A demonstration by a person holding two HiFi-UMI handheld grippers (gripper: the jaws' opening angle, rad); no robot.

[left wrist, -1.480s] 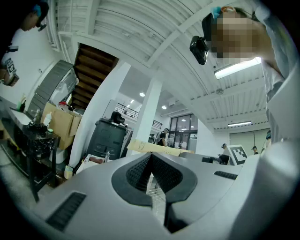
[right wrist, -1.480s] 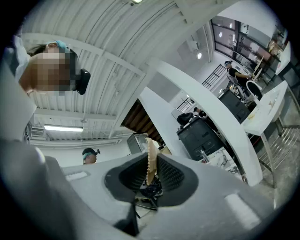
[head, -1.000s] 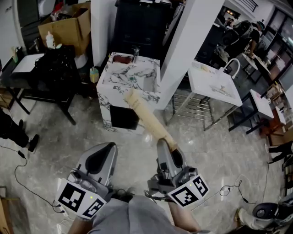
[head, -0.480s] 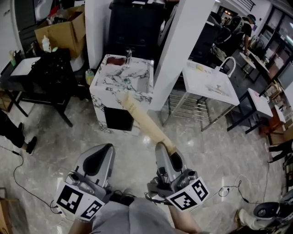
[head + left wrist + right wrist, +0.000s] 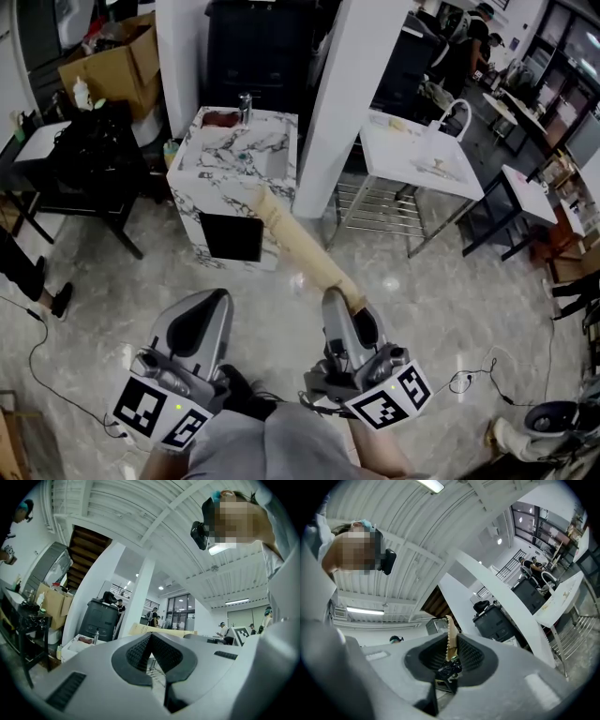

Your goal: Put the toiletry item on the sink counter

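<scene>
– Tube (image 5: 300, 246) looks long and slim to me. It's plain tan like cardboard, with some dark print along the side that I can't read. The end sitting in your right gripper (image 5: 342, 300) is flat and crimped, with a zigzag edge.

– Yep, and it's just the one tube you've got. Count-wise I see two grippers and one marble sink counter (image 5: 225, 178) with one chrome faucet (image 5: 246, 103) at its back. There's also one plain white sink table (image 5: 412, 159) right of the white pillar (image 5: 342, 94), with its own arched faucet (image 5: 459, 117).

– Where's the tube, though? In your head view it's up in the air over the floor (image 5: 441, 281), slanting away from your right gripper toward the marble counter. Its free end shows right at the counter's near edge, and I can't tell whether it actually reaches it.

– Grip-wise, your right gripper's jaws are narrow and pinched on that crimped end. In that gripper's own view the tube stands straight up between the pads. Your left gripper (image 5: 214, 302) has its pads together at the tips with nothing between them. It's just beside the right one and clear of the tube.
</scene>
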